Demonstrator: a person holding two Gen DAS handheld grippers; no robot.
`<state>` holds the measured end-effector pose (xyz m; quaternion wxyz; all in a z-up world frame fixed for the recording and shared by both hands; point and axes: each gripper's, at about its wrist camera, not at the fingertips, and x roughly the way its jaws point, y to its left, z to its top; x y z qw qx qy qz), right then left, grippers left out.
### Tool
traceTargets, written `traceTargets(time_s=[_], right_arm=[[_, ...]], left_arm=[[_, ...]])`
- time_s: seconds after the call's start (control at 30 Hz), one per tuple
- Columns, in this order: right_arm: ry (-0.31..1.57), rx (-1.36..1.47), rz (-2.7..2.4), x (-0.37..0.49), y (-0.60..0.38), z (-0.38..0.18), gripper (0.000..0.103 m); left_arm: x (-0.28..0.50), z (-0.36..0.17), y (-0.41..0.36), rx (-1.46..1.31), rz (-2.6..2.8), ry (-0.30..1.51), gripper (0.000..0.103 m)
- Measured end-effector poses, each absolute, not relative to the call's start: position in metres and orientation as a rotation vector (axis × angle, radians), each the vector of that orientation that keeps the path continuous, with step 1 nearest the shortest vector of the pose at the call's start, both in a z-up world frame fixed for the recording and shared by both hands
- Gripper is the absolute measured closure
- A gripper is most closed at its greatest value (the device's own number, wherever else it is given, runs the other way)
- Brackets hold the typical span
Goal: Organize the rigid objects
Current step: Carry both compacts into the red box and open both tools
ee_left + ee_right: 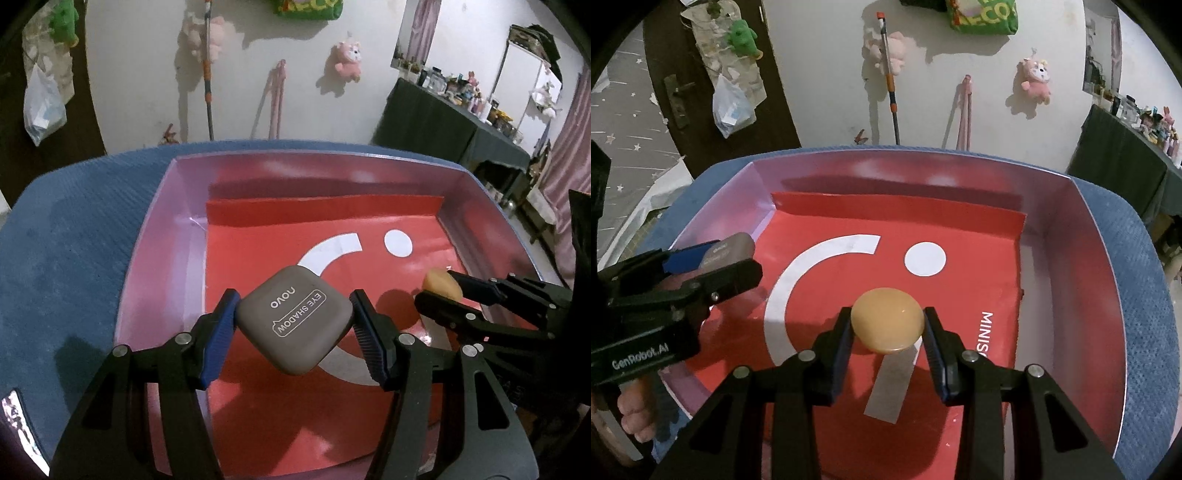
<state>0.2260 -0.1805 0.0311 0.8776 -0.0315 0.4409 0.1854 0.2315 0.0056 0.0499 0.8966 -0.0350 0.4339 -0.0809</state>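
My left gripper (pixel 293 314) is shut on a grey-brown square eye shadow case (pixel 293 325) and holds it over the left part of a red-floored open box (pixel 159 236). My right gripper (pixel 888 326) is shut on a round tan disc (pixel 886 319) and holds it over the middle of the same box (pixel 1082 229). In the left wrist view the right gripper (pixel 443 291) shows at the right with the disc (pixel 441 286). In the right wrist view the left gripper (pixel 720 258) shows at the left with the case (pixel 733 247).
The box has pale pink walls and sits on a blue textured mat (pixel 74 229). Its floor carries a white arc and a white dot (pixel 925 258). Behind stands a white wall with hung plush toys (pixel 1036 79), a mop and a dark cluttered table (pixel 443 118).
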Motion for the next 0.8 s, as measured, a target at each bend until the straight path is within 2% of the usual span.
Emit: traceTargets(time_s=[0.4, 0.8], right_arm=[[0.986, -0.084, 0.368, 0.233, -0.179, 0.017, 0.063], [0.983, -0.108, 0.366, 0.231, -0.176, 0.016, 0.063]], left_arm=[[0.247, 0.023, 0.009, -0.134, -0.198, 1.03, 0.044], [0.245, 0.022, 0.006, -0.115, -0.176, 1.013, 0.044]])
